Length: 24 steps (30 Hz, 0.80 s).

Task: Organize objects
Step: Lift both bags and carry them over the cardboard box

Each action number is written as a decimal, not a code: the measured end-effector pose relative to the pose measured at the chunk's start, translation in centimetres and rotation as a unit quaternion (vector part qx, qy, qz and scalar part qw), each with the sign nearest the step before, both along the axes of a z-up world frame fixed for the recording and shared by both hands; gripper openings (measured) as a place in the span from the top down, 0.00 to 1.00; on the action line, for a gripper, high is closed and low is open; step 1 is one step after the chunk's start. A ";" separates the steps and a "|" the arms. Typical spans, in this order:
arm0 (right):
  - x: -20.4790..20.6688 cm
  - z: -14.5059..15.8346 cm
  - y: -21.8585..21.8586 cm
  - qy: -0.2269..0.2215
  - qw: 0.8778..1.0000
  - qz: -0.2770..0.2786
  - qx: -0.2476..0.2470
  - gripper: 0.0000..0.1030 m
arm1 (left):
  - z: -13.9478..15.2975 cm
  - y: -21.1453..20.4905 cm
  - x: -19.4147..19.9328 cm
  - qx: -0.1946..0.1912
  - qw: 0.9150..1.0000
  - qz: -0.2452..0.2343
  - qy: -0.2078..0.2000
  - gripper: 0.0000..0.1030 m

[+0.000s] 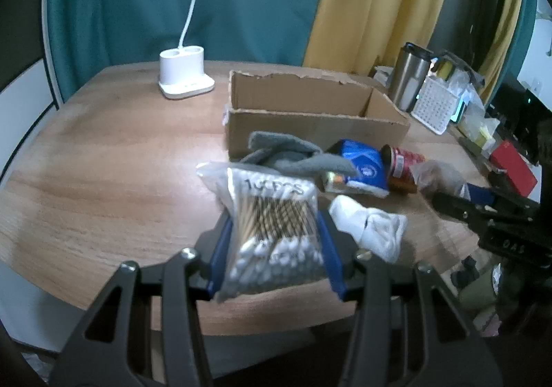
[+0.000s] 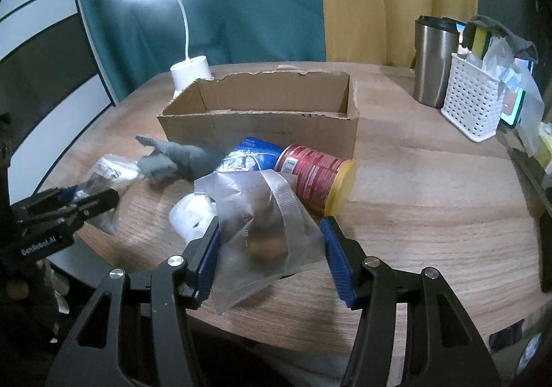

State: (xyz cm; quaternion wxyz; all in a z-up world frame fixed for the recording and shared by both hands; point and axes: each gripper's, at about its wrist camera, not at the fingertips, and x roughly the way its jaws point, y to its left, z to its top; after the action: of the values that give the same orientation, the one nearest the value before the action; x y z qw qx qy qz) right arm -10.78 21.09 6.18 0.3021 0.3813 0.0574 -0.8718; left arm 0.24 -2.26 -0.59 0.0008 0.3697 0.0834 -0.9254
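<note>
Left tongs [image 1: 274, 245] clench the cotton-swab bag [image 1: 272, 225] near the worktop's [image 1: 103, 162] edge; right tongs [image 2: 270, 259] straddle a clear bag [image 2: 262, 228], unclosed. Slick plastic may slip short of the far cardboard box [image 2: 262, 126].

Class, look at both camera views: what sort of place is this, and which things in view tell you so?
Probably a home desk or study corner, not a workshop. A lit white desk lamp stands on a wood-grain table before teal and yellow curtains, with a steel travel mug nearby.
</note>
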 end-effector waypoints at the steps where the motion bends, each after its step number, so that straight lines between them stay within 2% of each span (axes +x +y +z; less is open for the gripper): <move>1: -0.1 0.1 0.0 0.001 1.000 0.000 0.000 0.43 | 0.1 0.0 0.0 -0.001 1.000 0.000 0.001 0.53; 24: 0.5 3.3 -0.3 0.036 0.999 -0.001 -0.010 0.43 | 3.8 -0.8 1.1 -0.005 0.998 0.010 0.055 0.55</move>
State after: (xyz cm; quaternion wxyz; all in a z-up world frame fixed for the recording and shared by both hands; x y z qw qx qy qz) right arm -10.28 20.80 9.44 0.3030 0.3471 0.0596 -0.8855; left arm 1.38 -3.08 3.17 0.0068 0.3173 0.0824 -0.9447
